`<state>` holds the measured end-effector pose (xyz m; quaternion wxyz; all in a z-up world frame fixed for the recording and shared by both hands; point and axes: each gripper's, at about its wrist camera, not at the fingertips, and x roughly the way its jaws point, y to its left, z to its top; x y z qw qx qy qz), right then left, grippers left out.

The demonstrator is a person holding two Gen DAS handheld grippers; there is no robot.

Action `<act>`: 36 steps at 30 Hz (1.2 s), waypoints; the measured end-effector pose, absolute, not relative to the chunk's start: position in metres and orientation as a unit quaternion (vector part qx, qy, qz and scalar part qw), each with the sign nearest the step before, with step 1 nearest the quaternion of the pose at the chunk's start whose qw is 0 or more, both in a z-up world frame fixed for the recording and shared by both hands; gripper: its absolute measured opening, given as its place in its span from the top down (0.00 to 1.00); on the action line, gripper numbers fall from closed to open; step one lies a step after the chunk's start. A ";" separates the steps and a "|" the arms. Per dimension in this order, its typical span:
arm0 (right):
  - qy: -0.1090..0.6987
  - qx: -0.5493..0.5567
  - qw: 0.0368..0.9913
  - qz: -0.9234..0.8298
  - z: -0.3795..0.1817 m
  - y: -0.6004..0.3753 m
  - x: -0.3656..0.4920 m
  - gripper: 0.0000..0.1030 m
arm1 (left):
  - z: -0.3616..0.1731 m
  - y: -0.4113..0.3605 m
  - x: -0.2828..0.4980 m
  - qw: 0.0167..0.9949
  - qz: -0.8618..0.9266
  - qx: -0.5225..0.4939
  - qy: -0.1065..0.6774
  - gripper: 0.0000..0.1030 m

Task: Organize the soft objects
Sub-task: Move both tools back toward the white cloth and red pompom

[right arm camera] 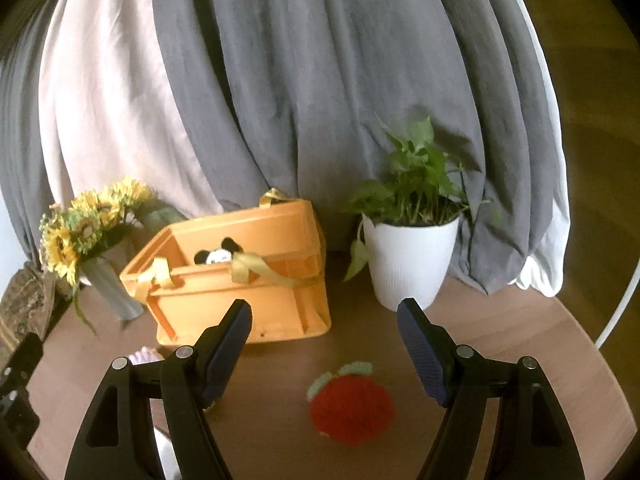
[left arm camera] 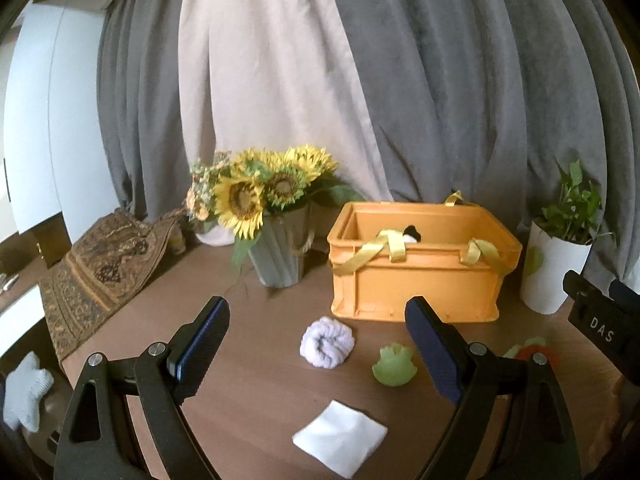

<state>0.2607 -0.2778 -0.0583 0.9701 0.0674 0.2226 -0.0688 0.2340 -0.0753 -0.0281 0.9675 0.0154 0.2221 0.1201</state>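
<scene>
On the bench (left arm camera: 256, 364), sunflowers (left arm camera: 256, 192) and a potted plant (right arm camera: 412, 240) flank the orange crate (left arm camera: 416, 276), with a lilac pom-pom (left arm camera: 327, 342), green toy (left arm camera: 394, 368) and white cloth (left arm camera: 340, 436) lying before it. Both the left gripper (left arm camera: 316, 320) and right gripper (right arm camera: 324, 320) hang released and empty. Only the right wrist view shows the panda plush (right arm camera: 218, 255) inside the crate and the whole red knitted fruit (right arm camera: 352, 408).

I see a smooth wood-grain counter (left arm camera: 256, 360), a matt orange plastic crate (left arm camera: 416, 280) with satin ribbon handles (left arm camera: 390, 246), a fluffy lilac terry roll (left arm camera: 327, 342) at its seven o'clock, and a fuzzy red yarn strawberry (right arm camera: 352, 410).
</scene>
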 end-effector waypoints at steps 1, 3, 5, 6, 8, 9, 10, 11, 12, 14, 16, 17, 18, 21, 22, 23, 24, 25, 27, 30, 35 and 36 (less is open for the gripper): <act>0.225 0.068 0.970 -0.069 -0.061 -0.279 0.260 0.26 | -0.032 -0.076 0.232 0.966 0.125 0.014 0.227 0.13; 0.232 0.069 0.968 -0.067 -0.068 -0.281 0.259 0.26 | -0.041 -0.076 0.230 0.962 0.130 0.009 0.240 0.13; 0.241 0.066 0.966 -0.064 -0.076 -0.281 0.258 0.26 | -0.051 -0.075 0.228 0.956 0.137 -0.005 0.258 0.13; 0.243 0.065 0.966 -0.063 -0.078 -0.281 0.258 0.26 | -0.055 -0.074 0.227 0.955 0.139 -0.009 0.263 0.13; 0.253 0.059 0.964 -0.058 -0.086 -0.280 0.260 0.26 | -0.065 -0.074 0.226 0.951 0.147 -0.014 0.272 0.13; 0.258 0.057 0.963 -0.055 -0.090 -0.280 0.261 0.26 | -0.069 -0.074 0.225 0.949 0.149 -0.016 0.276 0.13; 0.262 0.054 0.962 -0.053 -0.093 -0.280 0.261 0.26 | -0.075 -0.074 0.226 0.946 0.151 -0.019 0.286 0.13; 0.266 0.052 0.961 -0.052 -0.097 -0.280 0.263 0.26 | -0.079 -0.075 0.226 0.944 0.153 -0.021 0.291 0.13; 0.271 0.050 0.960 -0.050 -0.100 -0.280 0.264 0.26 | -0.085 -0.076 0.226 0.941 0.156 -0.023 0.299 0.13; 0.280 0.049 0.958 -0.048 -0.107 -0.281 0.266 0.26 | -0.095 -0.077 0.228 0.937 0.156 -0.026 0.313 0.13; 0.289 0.049 0.955 -0.047 -0.115 -0.283 0.268 0.26 | -0.104 -0.080 0.230 0.932 0.159 -0.025 0.326 0.13; 0.292 0.050 0.954 -0.047 -0.117 -0.283 0.269 0.26 | -0.107 -0.081 0.232 0.930 0.159 -0.025 0.331 0.13; 0.298 0.050 0.952 -0.046 -0.121 -0.284 0.270 0.26 | -0.111 -0.083 0.232 0.928 0.160 -0.025 0.336 0.13; 0.313 0.049 0.947 -0.045 -0.132 -0.287 0.275 0.26 | -0.122 -0.086 0.236 0.922 0.159 -0.025 0.351 0.13; 0.317 0.049 0.946 -0.045 -0.135 -0.287 0.277 0.26 | -0.127 -0.087 0.239 0.920 0.159 -0.027 0.359 0.13; 0.323 0.048 0.944 -0.045 -0.139 -0.289 0.279 0.26 | -0.130 -0.088 0.240 0.918 0.158 -0.029 0.363 0.13; 0.327 0.047 0.943 -0.045 -0.141 -0.289 0.280 0.26 | -0.133 -0.089 0.242 0.916 0.157 -0.030 0.367 0.13; 0.330 0.047 0.942 -0.044 -0.144 -0.290 0.282 0.26 | -0.136 -0.090 0.244 0.915 0.157 -0.029 0.371 0.13; 0.339 0.047 0.939 -0.043 -0.149 -0.292 0.285 0.26 | -0.140 -0.091 0.246 0.913 0.159 -0.028 0.374 0.13; 0.347 0.044 0.936 -0.040 -0.157 -0.292 0.292 0.26 | -0.150 -0.092 0.252 0.908 0.162 -0.033 0.385 0.13; 0.367 0.046 0.928 -0.036 -0.170 -0.292 0.305 0.26 | -0.161 -0.090 0.262 0.899 0.168 -0.038 0.402 0.13; 0.372 0.046 0.926 -0.036 -0.174 -0.291 0.307 0.26 | -0.163 -0.089 0.264 0.898 0.169 -0.039 0.404 0.14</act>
